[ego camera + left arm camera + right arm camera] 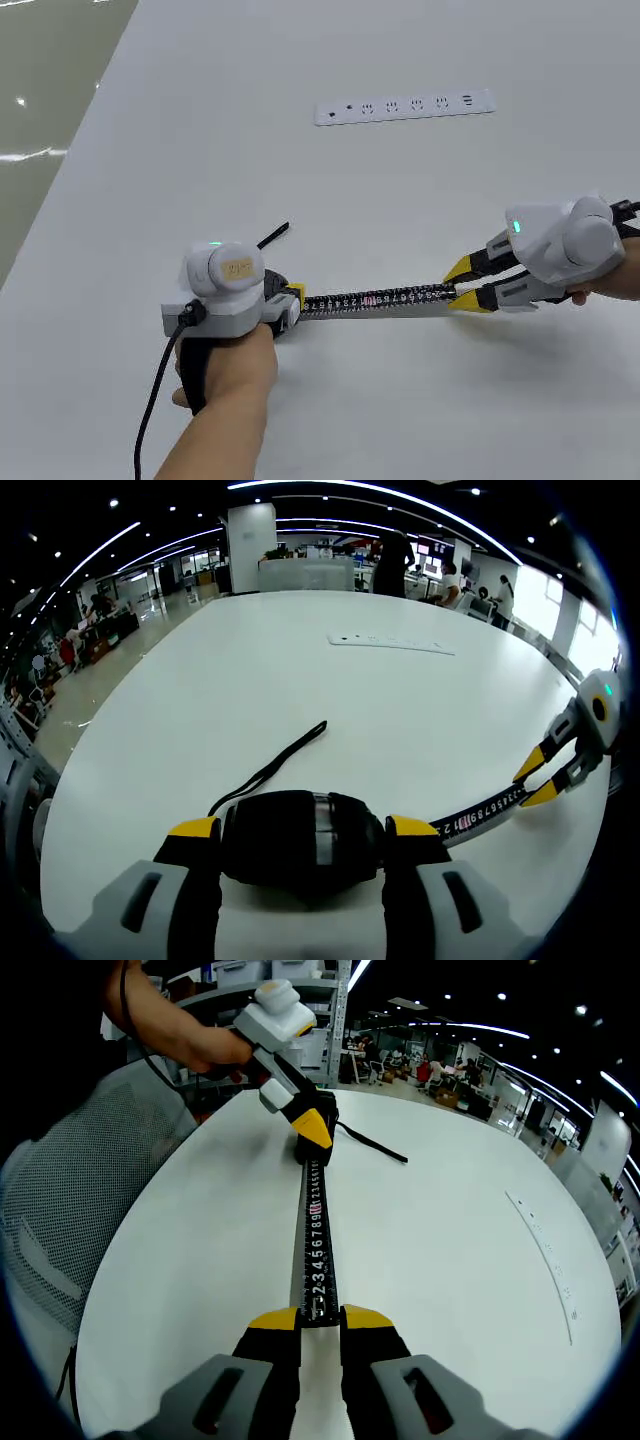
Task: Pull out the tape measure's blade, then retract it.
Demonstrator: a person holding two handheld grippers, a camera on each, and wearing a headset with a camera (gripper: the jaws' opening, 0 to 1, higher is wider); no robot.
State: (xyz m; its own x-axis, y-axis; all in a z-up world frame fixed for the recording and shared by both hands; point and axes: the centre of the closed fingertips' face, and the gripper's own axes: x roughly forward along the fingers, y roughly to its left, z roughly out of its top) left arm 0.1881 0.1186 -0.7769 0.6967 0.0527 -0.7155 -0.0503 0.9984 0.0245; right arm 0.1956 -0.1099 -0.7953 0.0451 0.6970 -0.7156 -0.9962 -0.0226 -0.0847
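Black tape measure (300, 838), half hidden, sits clamped in left claw (302, 827); right claw (320, 1317) pinches the blade (315, 1230), covering its tip.

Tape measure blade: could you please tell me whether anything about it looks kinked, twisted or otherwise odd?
Nothing stands out. The blade runs straight and flat from the case clamped in the left gripper to the right gripper, shut on its tip. The black strap lies loose on the table.

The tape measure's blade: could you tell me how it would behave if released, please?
The thin black numbered blade runs straight to the right gripper, so probably stiff; released, it would likely snap into the black case.
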